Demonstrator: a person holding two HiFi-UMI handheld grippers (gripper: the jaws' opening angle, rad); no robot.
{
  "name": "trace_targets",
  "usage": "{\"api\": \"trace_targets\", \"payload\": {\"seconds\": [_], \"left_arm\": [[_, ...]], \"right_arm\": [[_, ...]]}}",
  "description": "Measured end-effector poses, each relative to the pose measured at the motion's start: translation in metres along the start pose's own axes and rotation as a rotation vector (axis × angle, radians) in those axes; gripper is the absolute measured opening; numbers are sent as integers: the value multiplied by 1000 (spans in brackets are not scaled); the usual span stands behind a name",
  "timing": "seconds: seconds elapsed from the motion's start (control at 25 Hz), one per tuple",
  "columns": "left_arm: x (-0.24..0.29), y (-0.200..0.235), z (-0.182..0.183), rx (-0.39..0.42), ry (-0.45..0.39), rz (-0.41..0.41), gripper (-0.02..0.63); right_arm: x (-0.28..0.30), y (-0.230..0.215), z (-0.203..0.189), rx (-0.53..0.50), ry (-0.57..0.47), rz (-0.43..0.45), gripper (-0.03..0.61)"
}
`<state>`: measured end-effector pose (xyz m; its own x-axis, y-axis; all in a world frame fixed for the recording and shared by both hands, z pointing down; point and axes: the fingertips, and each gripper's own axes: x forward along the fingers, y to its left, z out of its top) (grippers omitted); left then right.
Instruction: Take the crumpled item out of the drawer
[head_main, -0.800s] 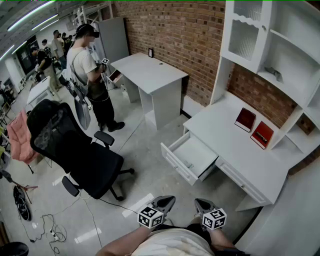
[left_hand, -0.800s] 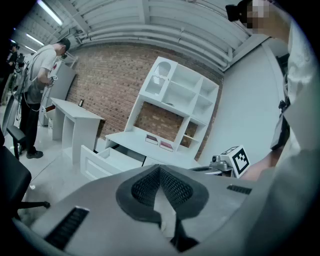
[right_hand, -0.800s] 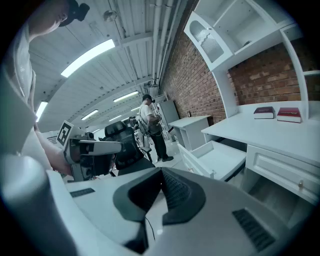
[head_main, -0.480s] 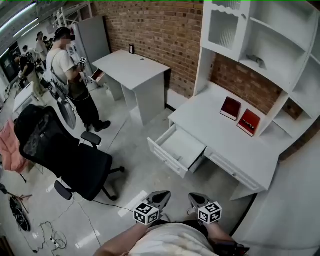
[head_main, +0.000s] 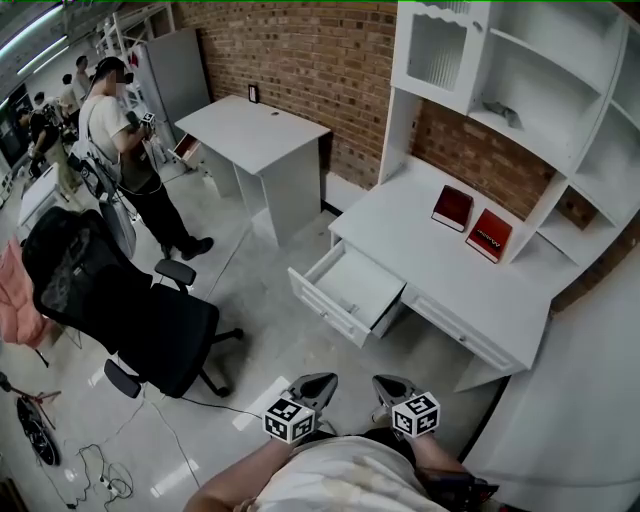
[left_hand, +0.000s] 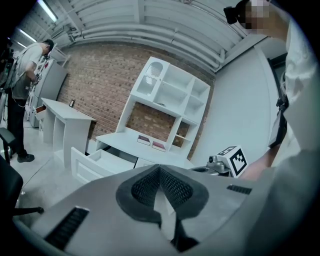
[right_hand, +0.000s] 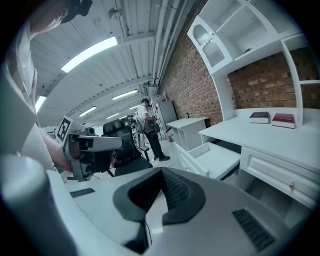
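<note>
The white desk's (head_main: 440, 275) left drawer (head_main: 347, 288) stands pulled open; its inside looks bare white from here, and no crumpled item shows in it. The same drawer (left_hand: 95, 159) appears in the left gripper view, and in the right gripper view the drawer (right_hand: 212, 156) lies ahead. My left gripper (head_main: 320, 382) and right gripper (head_main: 384, 384) hang side by side close to my body, well short of the drawer. Both are shut with nothing between the jaws. The left gripper's tips (left_hand: 159, 168) and the right gripper's tips (right_hand: 161, 172) meet.
A black office chair (head_main: 120, 300) stands on the floor to the left. A second white table (head_main: 255, 130) and a standing person (head_main: 120, 130) are beyond it. Two red books (head_main: 470, 222) lie on the desk. A grey crumpled thing (head_main: 507, 115) sits on the hutch shelf. Cables (head_main: 100, 455) trail at the lower left.
The desk and open drawer have shifted left and up in the head view as I turn towards them. Both grippers stay low, shut and side by side.
</note>
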<state>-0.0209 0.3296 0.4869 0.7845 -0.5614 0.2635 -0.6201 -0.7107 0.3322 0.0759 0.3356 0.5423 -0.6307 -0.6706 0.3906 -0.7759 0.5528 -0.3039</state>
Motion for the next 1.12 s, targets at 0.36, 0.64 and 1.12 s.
{"api": "trace_targets", "payload": {"seconds": [0.36,0.64,1.12], "left_arm": [[2,4,4,5,-1,-14,20],[4,8,10,15,4,-24,20],[-4,13,9,14,30,-28,20]], "right_arm": [[-1,-9,-1,43,-13,-38,23],[-1,-14,0,72,-15,-65,23],[10,-5,-3,104,-5,-62,23]]}}
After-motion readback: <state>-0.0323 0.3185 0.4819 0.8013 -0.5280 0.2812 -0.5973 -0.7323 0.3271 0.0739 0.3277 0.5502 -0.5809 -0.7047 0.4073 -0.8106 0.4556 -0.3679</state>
